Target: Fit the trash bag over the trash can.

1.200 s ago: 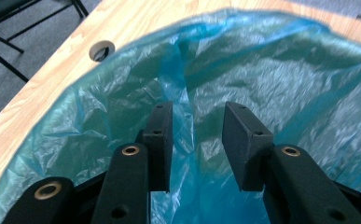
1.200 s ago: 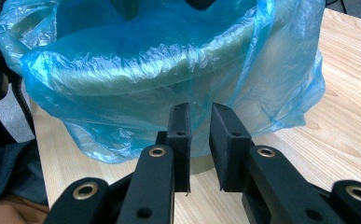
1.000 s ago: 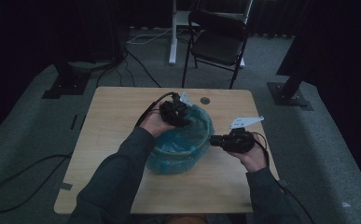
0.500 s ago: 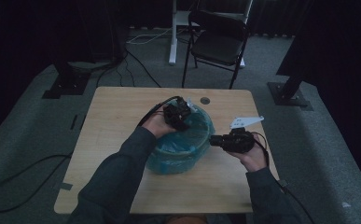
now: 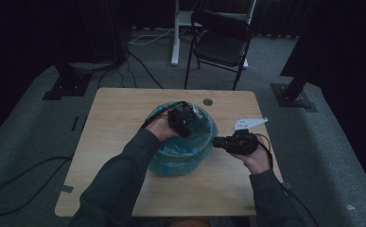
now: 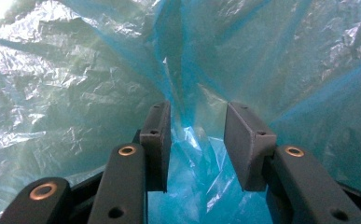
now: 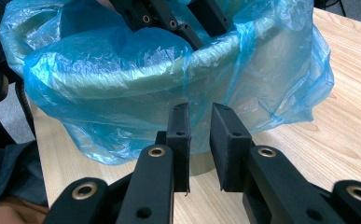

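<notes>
the desk is pale wood and stands on grey carpet, with a black folding chair behind its far edge. near the middle of the desk sits a round bin, pale green, lined with a thin blue plastic bag whose edge hangs crumpled down over the rim and outside wall.

the left gripper reaches down into the mouth of the bin from its far left side, the sleeve lying across the near rim. in the left gripper view its fingers stand spread apart inside the bag, having just been opening; a fold of the blue plastic rises in the gap between them, and i cannot tell whether it touches either pad.

the right gripper is held just beside the bin's right wall, level with the desk. in the right gripper view its fingers stand a narrow gap apart, pointed at the hanging bag, with nothing pinched between them; the plastic lies just beyond the tips.

a small white plate sticks up from the right gripper.
</notes>
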The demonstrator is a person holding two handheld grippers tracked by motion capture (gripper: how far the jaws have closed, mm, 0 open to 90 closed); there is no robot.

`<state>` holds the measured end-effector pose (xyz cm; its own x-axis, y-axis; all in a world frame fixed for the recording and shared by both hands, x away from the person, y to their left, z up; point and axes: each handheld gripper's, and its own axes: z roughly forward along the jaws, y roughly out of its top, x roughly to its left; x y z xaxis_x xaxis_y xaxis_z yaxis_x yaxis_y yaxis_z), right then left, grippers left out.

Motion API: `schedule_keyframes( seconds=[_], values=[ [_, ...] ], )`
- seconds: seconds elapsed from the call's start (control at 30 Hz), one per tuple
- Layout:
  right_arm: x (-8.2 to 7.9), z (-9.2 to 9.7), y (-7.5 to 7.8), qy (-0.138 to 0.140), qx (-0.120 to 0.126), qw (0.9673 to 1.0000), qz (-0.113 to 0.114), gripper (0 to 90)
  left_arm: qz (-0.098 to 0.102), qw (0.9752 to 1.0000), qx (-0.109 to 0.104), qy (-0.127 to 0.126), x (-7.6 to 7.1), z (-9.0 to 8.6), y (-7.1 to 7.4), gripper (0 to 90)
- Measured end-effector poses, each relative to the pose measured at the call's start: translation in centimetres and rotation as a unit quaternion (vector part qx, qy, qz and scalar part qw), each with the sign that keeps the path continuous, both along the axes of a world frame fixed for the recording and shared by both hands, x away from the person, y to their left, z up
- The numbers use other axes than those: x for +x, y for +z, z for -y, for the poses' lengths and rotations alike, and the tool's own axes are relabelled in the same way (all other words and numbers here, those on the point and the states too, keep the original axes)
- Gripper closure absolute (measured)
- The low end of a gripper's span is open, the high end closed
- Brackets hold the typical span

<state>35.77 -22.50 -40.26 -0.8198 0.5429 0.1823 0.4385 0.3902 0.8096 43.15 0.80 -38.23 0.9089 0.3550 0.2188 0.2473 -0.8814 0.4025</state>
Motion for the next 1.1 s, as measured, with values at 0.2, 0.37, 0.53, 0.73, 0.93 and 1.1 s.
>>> schedule_keyframes(
  seconds=[0.2, 0.37, 0.53, 0.73, 0.93, 1.1],
  values=[
    [0.0, 0.0, 0.0, 0.0, 0.0, 1.0, 0.0, 77.9, 0.001, 1.0, -0.002, 0.002, 0.1, -0.1, 0.1, 59.9],
    [-0.1, 0.1, 0.0, 0.0, 0.0, 1.0, 0.0, 77.8, 0.003, 1.0, -0.006, 0.006, 0.1, -0.1, 0.2, 58.8],
    [-0.1, 0.2, 0.1, -0.002, 0.001, 1.0, 0.001, 77.6, 0.009, 0.9988, -0.045, 0.014, 0.0, -0.8, 1.1, 58.2],
    [-0.1, 0.4, 0.1, -0.005, 0.002, 1.0, 0.001, 77.2, 0.02, 0.9948, -0.097, 0.025, -0.2, -1.8, 2.2, 58.2],
    [-0.1, 0.4, 0.1, -0.006, 0.002, 1.0, 0.002, 76.5, 0.042, 0.9885, -0.14, 0.039, -0.6, -3.0, 3.4, 58.2],
    [-0.2, 0.5, 0.2, -0.007, 0.002, 1.0, 0.003, 76.2, 0.057, 0.9799, -0.186, 0.046, -1.2, -4.5, 4.7, 58.2]
  ],
)
